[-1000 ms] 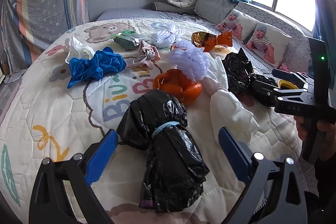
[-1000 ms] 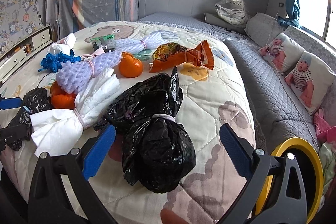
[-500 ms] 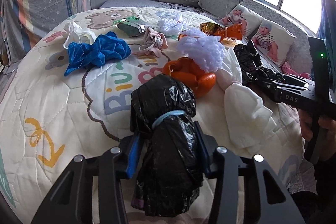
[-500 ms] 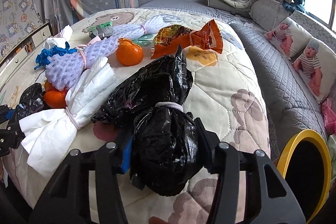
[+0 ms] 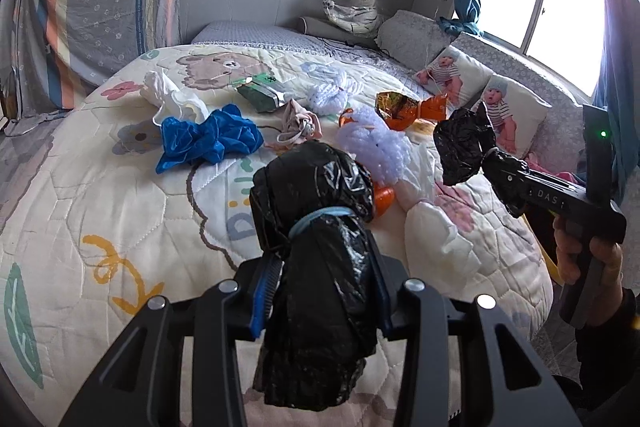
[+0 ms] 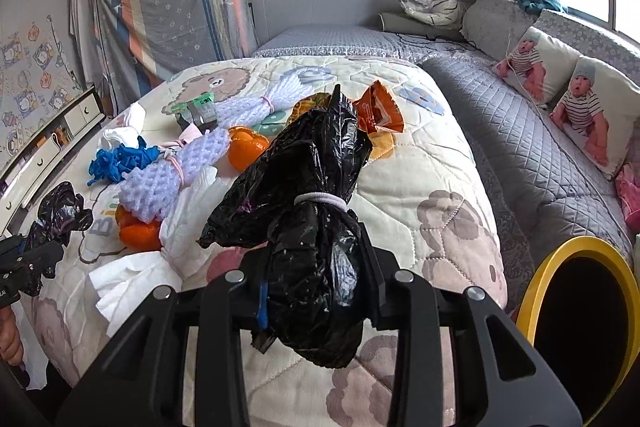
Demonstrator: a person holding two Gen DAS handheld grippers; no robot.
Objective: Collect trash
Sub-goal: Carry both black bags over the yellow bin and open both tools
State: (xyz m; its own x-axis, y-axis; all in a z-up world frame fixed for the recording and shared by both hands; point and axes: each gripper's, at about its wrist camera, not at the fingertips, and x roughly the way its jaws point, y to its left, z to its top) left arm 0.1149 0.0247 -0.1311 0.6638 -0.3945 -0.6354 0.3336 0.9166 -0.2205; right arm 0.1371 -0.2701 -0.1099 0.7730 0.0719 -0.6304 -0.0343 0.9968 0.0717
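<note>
Two grippers are each clamping a tied black bag above the quilt (image 5: 100,211): the left gripper (image 5: 320,291) its blue-banded bag (image 5: 316,227), the right gripper (image 6: 316,275) its white-banded bag (image 6: 304,195).

Trash and bedding, counted

Two tied black bags (image 5: 316,259) (image 6: 312,227), one per gripper; two purple foam-net bundles (image 6: 176,175) (image 6: 276,97); two white paper bundles (image 5: 436,231) (image 5: 170,99); one blue glove wad (image 5: 208,141); one orange snack wrapper (image 6: 376,109); two baby-print pillows (image 6: 532,65) (image 6: 596,115); one yellow-rimmed bin (image 6: 576,251) (orange fruits partly hidden, count unclear).
</note>
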